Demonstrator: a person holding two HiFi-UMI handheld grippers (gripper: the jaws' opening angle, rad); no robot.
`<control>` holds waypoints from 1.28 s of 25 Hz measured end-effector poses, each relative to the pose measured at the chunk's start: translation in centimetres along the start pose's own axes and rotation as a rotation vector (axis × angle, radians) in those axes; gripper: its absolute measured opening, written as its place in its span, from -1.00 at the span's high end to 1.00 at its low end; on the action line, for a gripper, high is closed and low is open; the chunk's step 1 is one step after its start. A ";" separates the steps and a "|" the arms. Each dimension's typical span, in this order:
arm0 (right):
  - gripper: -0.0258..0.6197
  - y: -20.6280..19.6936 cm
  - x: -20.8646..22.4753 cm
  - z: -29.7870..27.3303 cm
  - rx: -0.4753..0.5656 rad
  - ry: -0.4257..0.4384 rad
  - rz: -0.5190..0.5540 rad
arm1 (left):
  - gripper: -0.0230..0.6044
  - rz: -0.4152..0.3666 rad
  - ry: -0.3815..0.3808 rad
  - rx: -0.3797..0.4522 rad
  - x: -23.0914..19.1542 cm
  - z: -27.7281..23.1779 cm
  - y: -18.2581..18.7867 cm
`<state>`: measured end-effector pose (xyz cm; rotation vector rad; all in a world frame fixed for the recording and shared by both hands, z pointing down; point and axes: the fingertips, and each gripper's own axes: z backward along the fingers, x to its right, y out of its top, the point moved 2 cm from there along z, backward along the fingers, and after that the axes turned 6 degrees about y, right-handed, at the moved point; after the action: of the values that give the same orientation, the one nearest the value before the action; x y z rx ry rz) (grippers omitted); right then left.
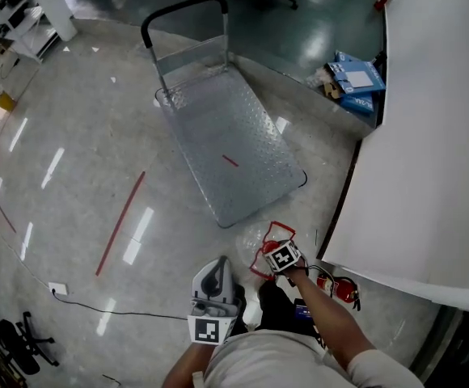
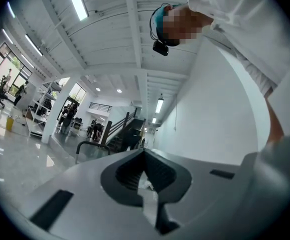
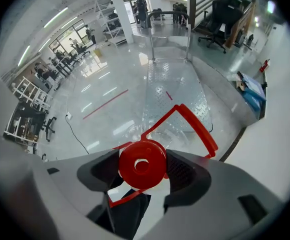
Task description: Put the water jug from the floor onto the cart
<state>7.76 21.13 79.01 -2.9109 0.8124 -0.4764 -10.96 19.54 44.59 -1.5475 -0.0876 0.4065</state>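
Note:
The water jug is clear plastic with a red cap and a red carry handle. It sits just off the near end of the metal platform cart; whether it touches the floor I cannot tell. My right gripper is shut on the jug's cap, one jaw on each side of it. My left gripper is held close to the person's body, left of the jug, pointing up. Its jaws are shut with nothing held. The cart deck is bare, its push handle at the far end.
A white curved counter runs along the right. A red fire extinguisher lies at its foot, and blue boxes sit beyond. A cable and socket and red tape line mark the floor on the left.

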 end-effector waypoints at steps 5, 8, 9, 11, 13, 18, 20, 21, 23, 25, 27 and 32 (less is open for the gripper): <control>0.01 3.8 0.3 3.8 0.067 -0.025 -0.005 | 0.92 -0.017 -0.049 0.035 -0.7 -0.9 2.0; 0.04 5.5 0.6 5.5 0.079 -0.035 -0.011 | 0.92 -0.021 -0.061 0.055 -0.8 -1.7 3.1; 0.04 6.0 0.8 5.8 0.078 -0.039 -0.011 | 0.92 -0.023 -0.063 0.053 -0.9 -2.0 3.2; 0.05 6.8 1.1 6.0 0.059 -0.030 -0.016 | 0.92 -0.033 -0.058 0.058 -1.3 -2.7 3.3; 0.05 8.0 1.7 6.1 0.061 -0.030 -0.001 | 0.92 -0.058 -0.044 0.090 -1.6 -3.4 3.5; 0.05 12.3 4.6 6.1 0.094 -0.029 0.058 | 0.92 -0.080 -0.011 0.081 -1.2 -7.0 3.5; 0.06 14.0 5.6 6.0 0.085 -0.010 0.083 | 0.92 -0.092 0.019 0.089 -1.3 -8.9 3.5; 0.06 14.6 6.0 5.9 0.072 0.000 0.092 | 0.92 -0.095 0.033 0.091 -1.3 -9.8 3.6; 0.06 15.1 6.4 5.9 0.022 0.031 0.090 | 0.92 -0.105 0.052 0.090 -1.1 -11.5 3.6; 0.06 16.2 6.6 5.5 0.003 0.065 0.096 | 0.92 -0.113 0.067 0.085 -1.0 -13.2 3.8; 0.06 18.1 7.2 5.2 0.027 0.075 0.132 | 0.92 -0.112 0.087 0.087 -0.9 -14.8 4.1; 0.06 21.6 9.7 4.6 0.062 0.060 0.195 | 0.92 -0.125 0.116 0.081 -0.5 -18.2 4.3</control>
<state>6.48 -2.38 73.81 -2.7365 1.0572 -0.5606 -6.66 1.97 39.84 -1.4740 -0.0766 0.2179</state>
